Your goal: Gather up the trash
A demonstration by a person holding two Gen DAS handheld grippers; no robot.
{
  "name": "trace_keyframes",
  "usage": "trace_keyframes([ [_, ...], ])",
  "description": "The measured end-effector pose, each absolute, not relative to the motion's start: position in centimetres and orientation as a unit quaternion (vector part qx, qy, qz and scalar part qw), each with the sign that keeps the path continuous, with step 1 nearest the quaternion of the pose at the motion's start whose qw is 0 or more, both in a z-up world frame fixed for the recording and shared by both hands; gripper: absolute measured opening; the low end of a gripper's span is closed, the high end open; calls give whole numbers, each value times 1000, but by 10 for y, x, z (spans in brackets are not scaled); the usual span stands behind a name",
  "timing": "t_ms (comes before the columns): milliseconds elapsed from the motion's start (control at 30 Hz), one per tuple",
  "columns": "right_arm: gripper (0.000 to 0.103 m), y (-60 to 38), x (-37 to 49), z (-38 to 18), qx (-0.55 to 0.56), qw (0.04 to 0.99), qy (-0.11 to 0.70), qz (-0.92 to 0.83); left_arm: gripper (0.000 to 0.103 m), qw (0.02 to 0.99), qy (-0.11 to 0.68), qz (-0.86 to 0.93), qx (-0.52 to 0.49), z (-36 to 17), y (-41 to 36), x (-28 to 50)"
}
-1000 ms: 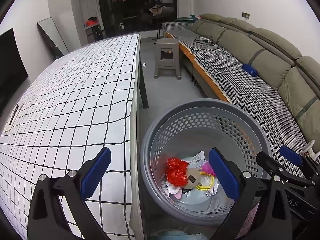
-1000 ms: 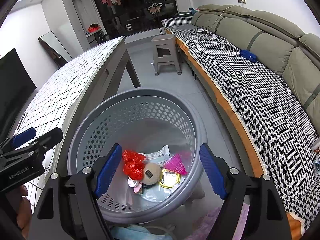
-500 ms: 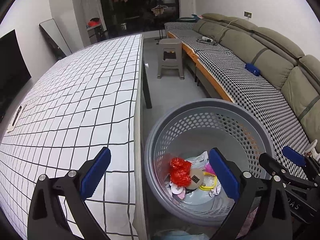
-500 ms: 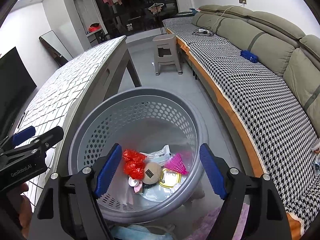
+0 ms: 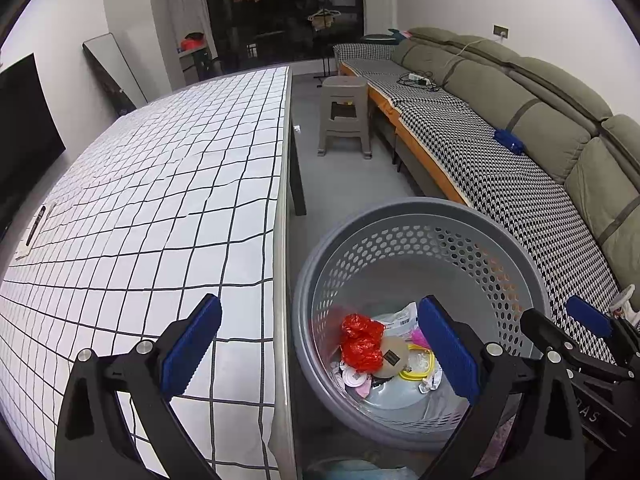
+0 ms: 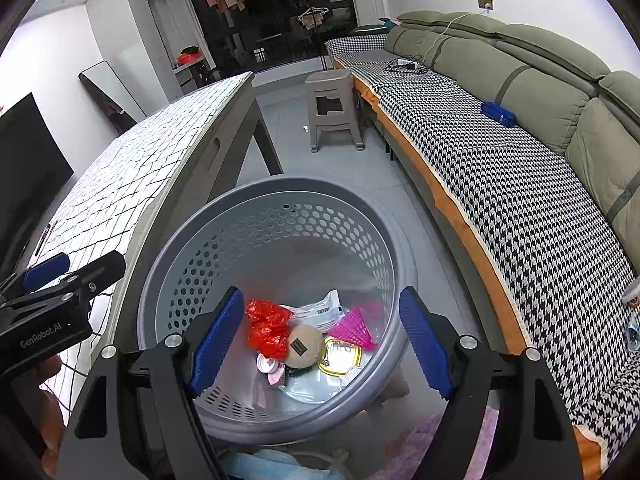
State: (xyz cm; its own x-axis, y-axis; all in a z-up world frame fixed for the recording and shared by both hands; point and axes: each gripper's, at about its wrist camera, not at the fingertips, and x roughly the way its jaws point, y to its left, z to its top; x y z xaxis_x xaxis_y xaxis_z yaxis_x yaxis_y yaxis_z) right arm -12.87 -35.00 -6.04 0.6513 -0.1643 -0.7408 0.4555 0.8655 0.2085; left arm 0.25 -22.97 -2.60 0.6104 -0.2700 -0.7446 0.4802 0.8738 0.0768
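Observation:
A grey perforated basket (image 5: 516, 256) (image 6: 224, 224) stands on the floor between table and sofa. It holds trash: a red crumpled bag (image 5: 362, 342) (image 6: 268, 326), a tan round pad (image 6: 305, 346), a yellow-rimmed lid (image 6: 340, 354), a pink mesh piece (image 6: 354, 328) and a white wrapper (image 6: 320, 312). My left gripper (image 5: 320, 346) is open and empty, straddling the table edge and the basket. My right gripper (image 6: 322, 338) is open and empty above the basket. The right gripper also shows in the left wrist view (image 5: 576, 336), and the left in the right wrist view (image 6: 60, 276).
A table with a white grid cloth (image 5: 160, 184) (image 6: 120, 184) is on the left, with a dark pen-like item (image 5: 36, 226) near its far left edge. A grey stool (image 5: 346, 116) (image 6: 334, 108) and a long sofa with houndstooth cover (image 5: 500, 176) (image 6: 500, 160) are on the right.
The left gripper has shifted slightly left and back, so the basket sits further right in its view. The right gripper has barely moved. Both stay open.

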Motion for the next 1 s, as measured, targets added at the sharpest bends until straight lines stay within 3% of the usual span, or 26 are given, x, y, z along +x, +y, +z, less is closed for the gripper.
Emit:
trace_keyframes([
  [1000,76,-349,-129,-59,192,888,379,-173,97,890,379,-214,139,-22,-229,-1],
])
